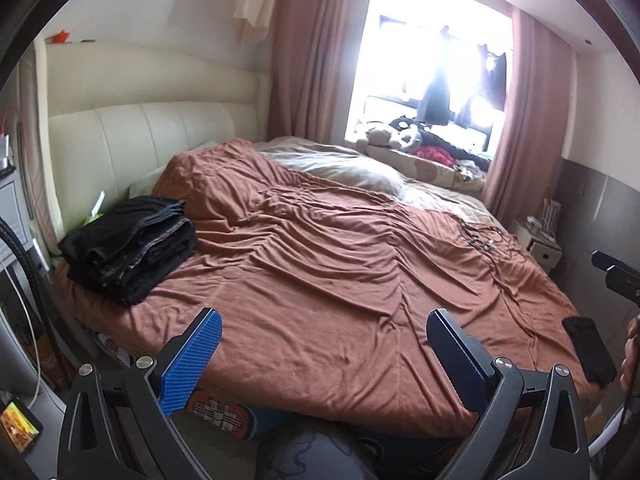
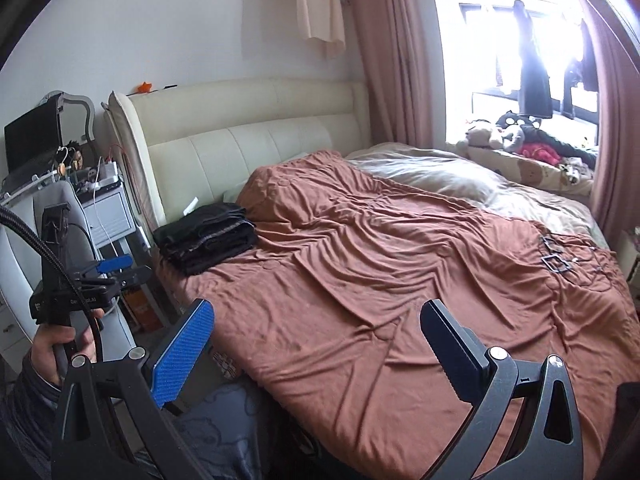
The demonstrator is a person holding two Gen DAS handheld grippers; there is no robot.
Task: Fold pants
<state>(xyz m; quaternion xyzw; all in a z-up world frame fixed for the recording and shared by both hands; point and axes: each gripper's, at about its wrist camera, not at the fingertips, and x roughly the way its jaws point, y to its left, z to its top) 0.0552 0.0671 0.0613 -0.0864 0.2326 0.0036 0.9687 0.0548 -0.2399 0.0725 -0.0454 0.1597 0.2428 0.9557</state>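
Left wrist view: my left claw (image 1: 322,344) hangs with its fingers spread wide, holding nothing, above the near edge of the rust-brown blanket (image 1: 320,264). My right claw (image 2: 316,338) is spread just as wide and empty. The folded black pants (image 1: 130,236) lie stacked at ten o'clock, near the cream headboard (image 1: 152,140).

Left claw (image 1: 322,354) and right claw (image 2: 316,354) both gape wide, empty, side by side; a hand (image 2: 56,350) grips the left handle.
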